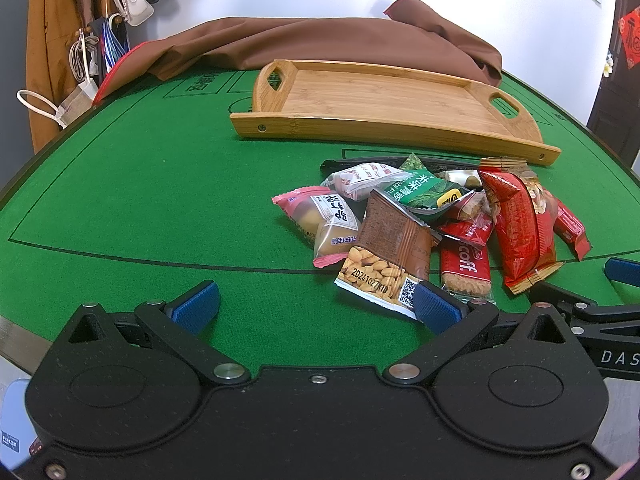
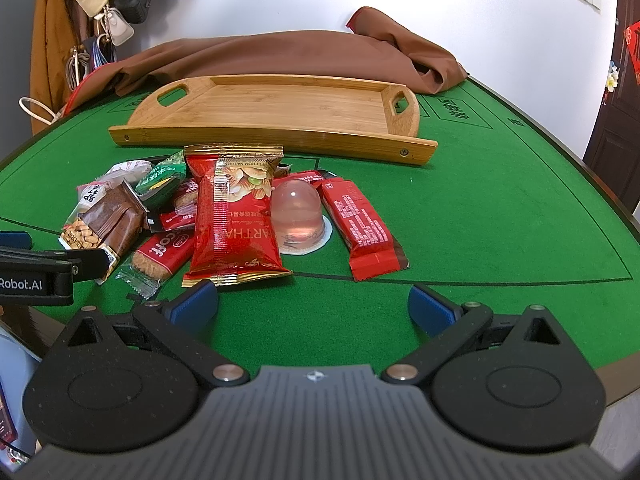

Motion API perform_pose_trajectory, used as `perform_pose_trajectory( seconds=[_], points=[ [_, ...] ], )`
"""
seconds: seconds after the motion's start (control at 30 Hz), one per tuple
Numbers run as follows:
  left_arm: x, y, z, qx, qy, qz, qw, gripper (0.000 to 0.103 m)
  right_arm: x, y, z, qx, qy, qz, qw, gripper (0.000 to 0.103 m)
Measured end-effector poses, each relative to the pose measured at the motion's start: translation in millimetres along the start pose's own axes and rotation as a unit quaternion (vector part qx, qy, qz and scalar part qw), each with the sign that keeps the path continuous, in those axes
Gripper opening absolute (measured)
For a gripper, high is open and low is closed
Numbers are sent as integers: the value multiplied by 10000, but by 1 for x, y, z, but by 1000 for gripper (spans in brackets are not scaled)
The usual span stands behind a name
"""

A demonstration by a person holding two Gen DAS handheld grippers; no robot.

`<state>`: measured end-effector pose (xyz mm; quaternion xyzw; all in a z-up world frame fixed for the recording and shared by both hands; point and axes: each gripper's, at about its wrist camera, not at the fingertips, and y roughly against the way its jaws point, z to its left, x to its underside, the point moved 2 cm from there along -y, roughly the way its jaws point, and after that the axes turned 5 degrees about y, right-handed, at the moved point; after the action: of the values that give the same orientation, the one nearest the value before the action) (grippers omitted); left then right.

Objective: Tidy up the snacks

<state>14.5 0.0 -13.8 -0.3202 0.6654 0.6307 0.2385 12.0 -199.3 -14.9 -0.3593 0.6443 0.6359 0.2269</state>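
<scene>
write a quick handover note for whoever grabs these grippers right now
Left gripper: open, holding nothing, low at the pile's left edge by the peanut packet.
Right gripper: open, holding nothing, just short of the red nut pouch.
Snacks, including the jelly cup and the Biscoff biscuit, are heaped on the green table.
Bamboo tray behind the pile holds nothing.
Done: nothing. Left: all snacks.

We are in a home, in a room set up for games: a green felt card table (image 1: 140,200) with printed lines, a brown cloth (image 1: 320,40) pushed back across it, coats and handbags (image 1: 134,4) hanging by the white wall, a red paper door decoration (image 1: 630,36).
</scene>
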Motion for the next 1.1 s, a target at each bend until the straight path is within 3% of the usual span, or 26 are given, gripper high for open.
perform_pose_trajectory(
  seconds=[0.4,0.67,0.87,0.93,1.1],
  points=[
    [-2,-2,4,118,-82,-17,9999,103,2,2,1,14,-2,-79,10000,103],
    [-1,-2,9,238,44,-163,9996,102,2,4,-1,-204,77,-98,9997,103],
    [-5,9,11,535,308,-194,9979,81,-2,7,-10,-322,-150,-66,9993,95],
    [-5,14,8,534,247,-269,9979,68,-4,9,-11,-384,-221,-105,9990,92],
    [-9,30,-3,666,1,-487,9966,57,-12,14,-7,-600,-254,-271,9975,85]
  ],
)
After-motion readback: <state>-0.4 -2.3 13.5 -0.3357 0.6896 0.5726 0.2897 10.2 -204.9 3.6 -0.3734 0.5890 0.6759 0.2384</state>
